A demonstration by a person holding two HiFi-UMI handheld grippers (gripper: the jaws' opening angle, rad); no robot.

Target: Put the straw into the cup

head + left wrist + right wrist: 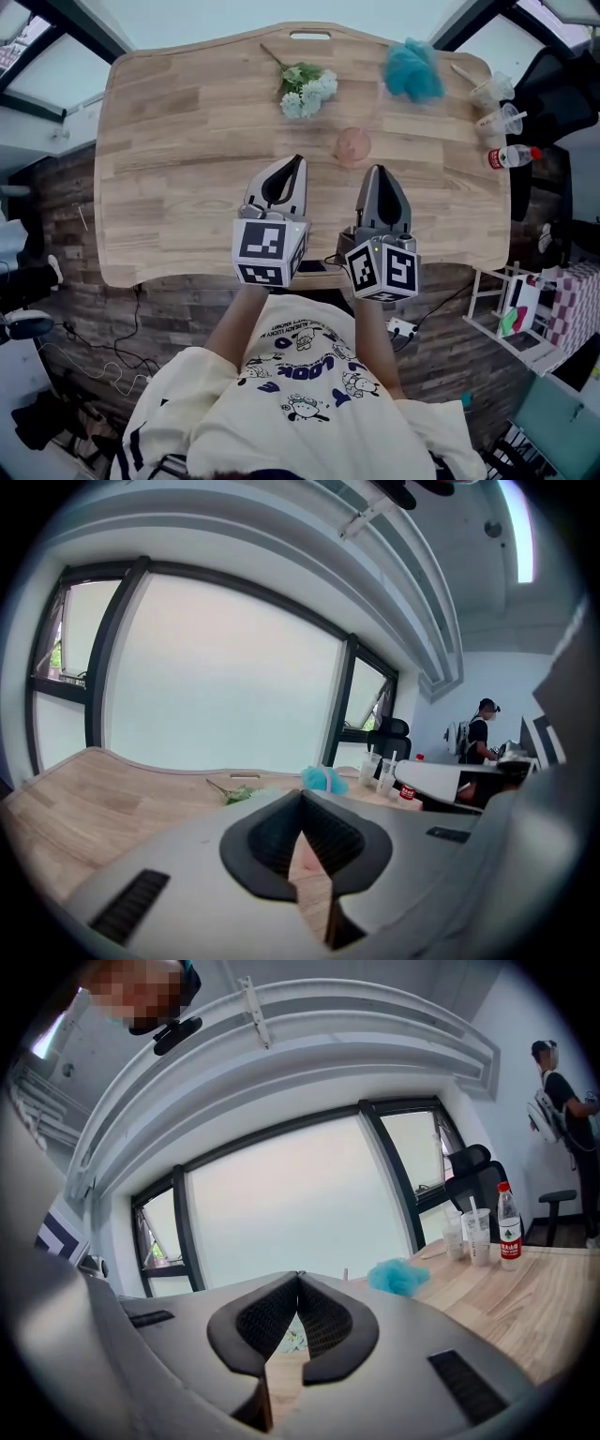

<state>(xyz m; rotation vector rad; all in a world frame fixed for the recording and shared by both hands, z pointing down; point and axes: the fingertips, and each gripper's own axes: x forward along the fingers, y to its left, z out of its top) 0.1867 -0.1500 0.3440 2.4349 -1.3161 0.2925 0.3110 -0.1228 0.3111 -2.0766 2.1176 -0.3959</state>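
Both grippers hover side by side over the near edge of the wooden table (169, 141). Left gripper (298, 159): jaws closed, tips meeting, nothing between them. Right gripper (377, 169): same, tips together and empty.

Pink translucent cup (353, 145) stands upright on the table just ahead of the two grippers, nearer the right one. From above its inside shows only pink.

What looks like the straw (461, 71), thin and pale, lies flat near the far right corner, well apart from the pink cup and beside the blue mesh puff (412, 70).

Two clear plastic cups (495, 105) sit at the right edge, the nearer one with a straw standing in it. A red-capped bottle (511, 157) is just beside them.

Artificial flower sprig (305, 89) lies mid-table at the far side.
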